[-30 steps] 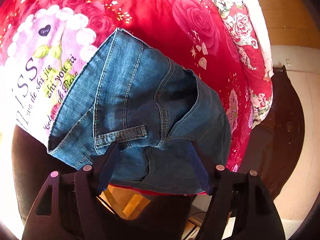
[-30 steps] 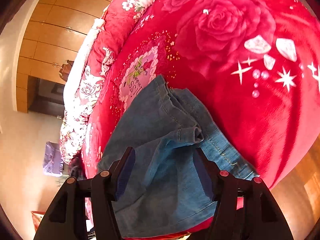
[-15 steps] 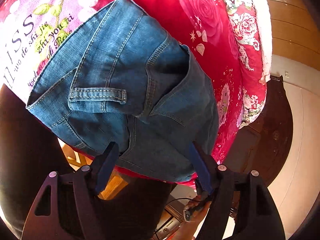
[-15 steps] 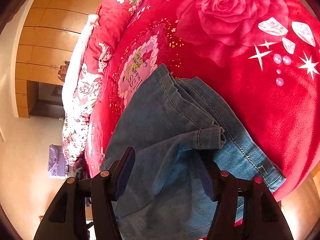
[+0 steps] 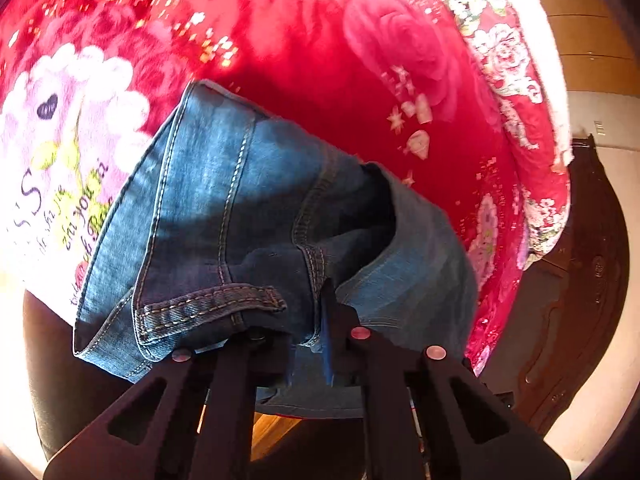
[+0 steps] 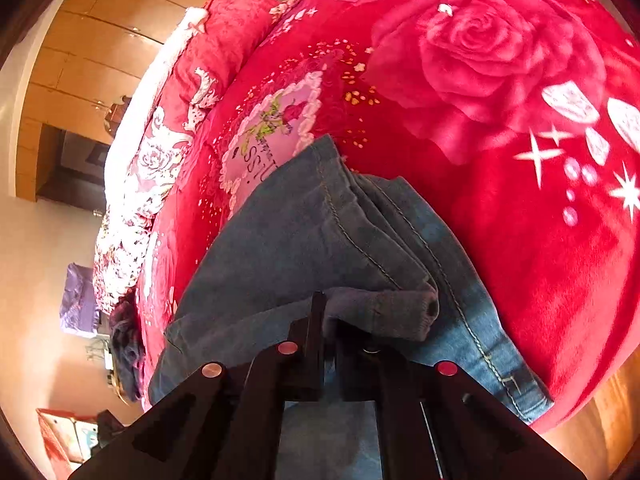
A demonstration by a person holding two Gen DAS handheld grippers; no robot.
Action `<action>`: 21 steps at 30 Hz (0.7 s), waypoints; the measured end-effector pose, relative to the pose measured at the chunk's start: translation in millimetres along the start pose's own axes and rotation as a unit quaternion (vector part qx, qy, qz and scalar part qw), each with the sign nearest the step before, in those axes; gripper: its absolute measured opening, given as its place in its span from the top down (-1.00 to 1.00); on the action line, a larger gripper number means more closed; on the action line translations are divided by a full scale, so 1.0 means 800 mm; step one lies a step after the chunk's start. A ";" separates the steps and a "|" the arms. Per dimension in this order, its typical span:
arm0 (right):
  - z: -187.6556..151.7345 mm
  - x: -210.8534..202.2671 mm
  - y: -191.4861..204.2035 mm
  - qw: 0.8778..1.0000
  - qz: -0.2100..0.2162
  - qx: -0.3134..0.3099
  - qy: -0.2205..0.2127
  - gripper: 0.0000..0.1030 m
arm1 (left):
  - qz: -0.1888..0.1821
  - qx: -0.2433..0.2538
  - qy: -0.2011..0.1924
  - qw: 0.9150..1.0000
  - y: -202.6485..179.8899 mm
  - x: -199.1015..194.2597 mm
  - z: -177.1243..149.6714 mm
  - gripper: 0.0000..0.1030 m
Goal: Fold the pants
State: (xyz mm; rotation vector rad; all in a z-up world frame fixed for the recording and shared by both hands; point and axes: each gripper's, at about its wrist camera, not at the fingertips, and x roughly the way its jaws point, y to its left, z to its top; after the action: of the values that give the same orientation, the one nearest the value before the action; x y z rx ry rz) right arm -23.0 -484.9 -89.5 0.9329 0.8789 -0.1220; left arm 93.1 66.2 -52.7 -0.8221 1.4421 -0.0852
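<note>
— Where were the pants [image 5: 248, 216] when the shot was taken?

— Folded over on the red rose blanket [image 5: 320, 52], near the bed's edge, straight ahead of both tools. The left gripper [image 5: 310, 320] had pinched the waistband end, its jaws pressed together on denim just beside the belt loop [image 5: 212, 306]. The right gripper [image 6: 326, 320] was likewise clamped on a rolled hem [image 6: 396, 314] at its tips.

— How did the cloth look to handle?

— Soft but thick, I judged. Denim is fairly heavy, droops from a pinch, yet holds a crease. Not slippery, not fragile.

— And the best hold?

— The stitched edges, I thought: waistband and hems, where layers bunch and pads bite. Mid-panel, it would likely sag and slip.
</note>
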 end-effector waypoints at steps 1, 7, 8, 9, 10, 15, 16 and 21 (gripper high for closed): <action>0.002 -0.011 0.011 1.000 0.016 -0.009 -0.010 0.95 | -0.010 0.017 -0.017 1.000 -0.010 -0.021 -0.001 0.85; -0.025 -0.094 0.052 0.994 0.087 -0.062 -0.030 0.95 | -0.020 0.081 -0.070 0.994 -0.008 -0.105 -0.043 0.86; -0.040 -0.099 0.042 0.995 0.084 -0.059 -0.021 0.95 | -0.006 0.086 -0.068 0.994 0.004 -0.101 -0.051 0.86; -0.054 -0.098 0.030 0.996 0.073 -0.055 -0.012 0.95 | 0.022 0.085 -0.060 0.994 0.018 -0.089 -0.058 0.86; -0.069 -0.094 0.014 0.997 0.056 -0.051 0.001 0.95 | 0.048 0.081 -0.042 0.995 0.031 -0.069 -0.061 0.86; -0.117 -0.041 -0.075 0.998 -0.006 0.024 0.055 0.95 | 0.046 -0.052 0.079 0.994 0.114 0.017 -0.063 0.86; -0.118 -0.040 -0.077 0.998 -0.003 0.030 0.052 0.94 | 0.031 -0.059 0.071 0.995 0.114 0.012 -0.064 0.86; -0.103 -0.052 -0.060 0.999 0.013 0.017 0.032 0.85 | -0.015 -0.041 -0.003 0.999 0.087 -0.026 -0.056 -0.36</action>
State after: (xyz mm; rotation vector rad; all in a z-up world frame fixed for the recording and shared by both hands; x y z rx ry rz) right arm -121.9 -464.1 -115.4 0.9831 0.9258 -0.0857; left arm 20.8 108.0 -69.1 -0.9103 1.4344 -0.0468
